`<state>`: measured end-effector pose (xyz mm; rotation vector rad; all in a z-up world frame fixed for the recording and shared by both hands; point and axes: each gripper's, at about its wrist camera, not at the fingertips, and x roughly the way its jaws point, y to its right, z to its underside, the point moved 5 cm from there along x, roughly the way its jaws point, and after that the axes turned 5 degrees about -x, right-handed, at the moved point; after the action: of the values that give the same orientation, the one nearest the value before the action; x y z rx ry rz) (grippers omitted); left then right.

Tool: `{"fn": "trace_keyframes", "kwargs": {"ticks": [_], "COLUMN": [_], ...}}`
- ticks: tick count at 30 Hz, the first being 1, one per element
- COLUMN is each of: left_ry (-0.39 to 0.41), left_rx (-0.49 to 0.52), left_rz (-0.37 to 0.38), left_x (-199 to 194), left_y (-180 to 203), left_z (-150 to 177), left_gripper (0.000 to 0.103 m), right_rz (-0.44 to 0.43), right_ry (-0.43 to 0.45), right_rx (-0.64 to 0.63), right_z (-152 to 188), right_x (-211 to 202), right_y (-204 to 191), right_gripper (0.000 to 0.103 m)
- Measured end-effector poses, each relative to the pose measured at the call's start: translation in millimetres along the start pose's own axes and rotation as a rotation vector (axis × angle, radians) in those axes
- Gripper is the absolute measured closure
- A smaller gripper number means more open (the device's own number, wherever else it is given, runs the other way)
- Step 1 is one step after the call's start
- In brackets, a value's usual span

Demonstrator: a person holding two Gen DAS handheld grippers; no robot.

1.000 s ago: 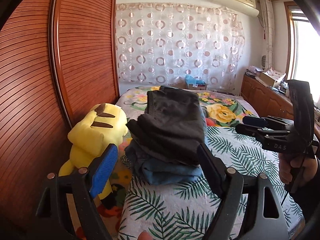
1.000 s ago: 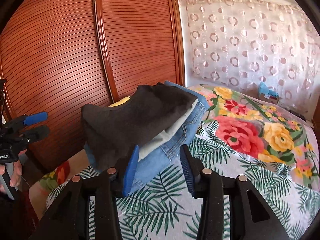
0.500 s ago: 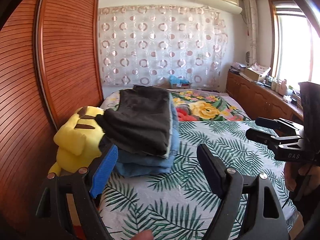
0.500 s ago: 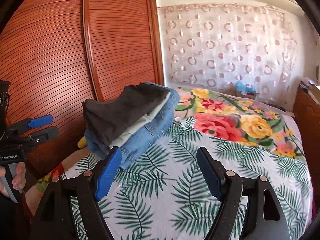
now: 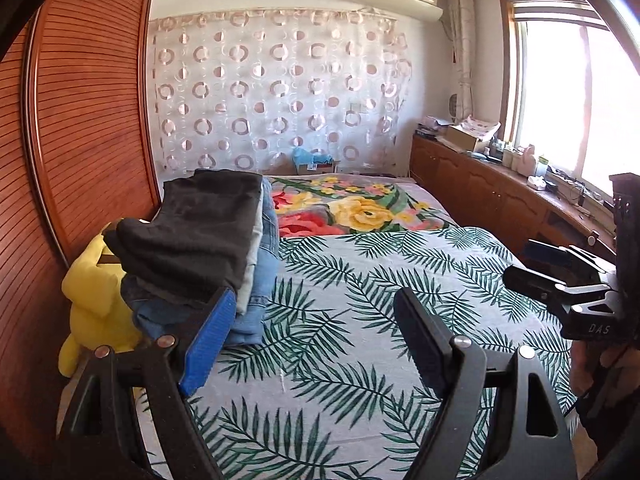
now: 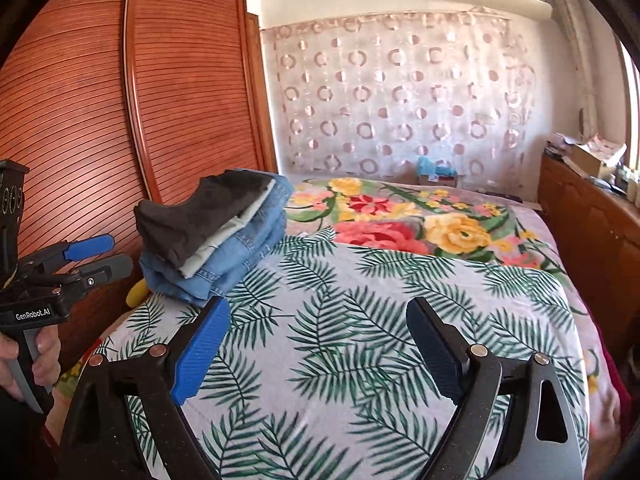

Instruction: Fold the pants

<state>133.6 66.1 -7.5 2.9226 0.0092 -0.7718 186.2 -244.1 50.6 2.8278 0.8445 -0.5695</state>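
**Claws draw back from a finished stack of pants**

Both claws have pulled away from the pile since the earlier frames, when the right claw stood close against the denim; its jaws have just been opening, with nothing between them. The folded black pants (image 5: 200,232) now lie on top of the stack of folded clothes (image 6: 224,240), at the left edge of the bed (image 6: 380,320), hard by the wooden wardrobe (image 6: 120,120). Beneath them show a pale garment and blue jeans (image 6: 240,248). The black pants' long axis runs from the near left toward the far wall, the near end sagging slightly over the pile's corner and the far end lying flatter. The left claw (image 5: 308,336) stands wide open and empty, near the pile's near end; the right claw (image 6: 316,348) is likewise spread wide and holds nothing, over bare leaf-print bedspread well right of the stack. By this evidence the fold is done and the release complete. The next move appears to be a retreat, or fetching another garment; none is visible on the bed. A yellow plush toy (image 5: 96,292) sits wedged between stack and wardrobe.
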Motion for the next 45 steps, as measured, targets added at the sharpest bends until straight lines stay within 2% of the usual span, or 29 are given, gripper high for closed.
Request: {"fn": "trace_keyframes", "kwargs": {"ticks": [12, 19, 23, 45], "left_ry": [-0.008, -0.009, -0.012, 0.072], "left_rx": [0.006, 0.029, 0.049, 0.058], "left_rz": [-0.007, 0.003, 0.005, 0.031], "left_x": [-14.2, -23.5, -28.4, -71.7], "left_y": [26.3, 43.2, 53.2, 69.5], "left_z": [15.2, 19.7, 19.8, -19.4], "left_gripper": [0.021, 0.021, 0.021, 0.021], "right_rz": [0.107, 0.142, 0.164, 0.232], "right_ry": [0.005, 0.017, 0.025, 0.112], "right_rx": [0.044, 0.079, 0.090, 0.079], "right_z": [15.5, 21.9, 26.8, 25.2], "right_x": [-36.7, -53.6, -65.1, -109.1], "right_y": [-17.4, -22.9, -24.4, -39.7], "right_gripper": [0.012, 0.005, 0.004, 0.004]}}
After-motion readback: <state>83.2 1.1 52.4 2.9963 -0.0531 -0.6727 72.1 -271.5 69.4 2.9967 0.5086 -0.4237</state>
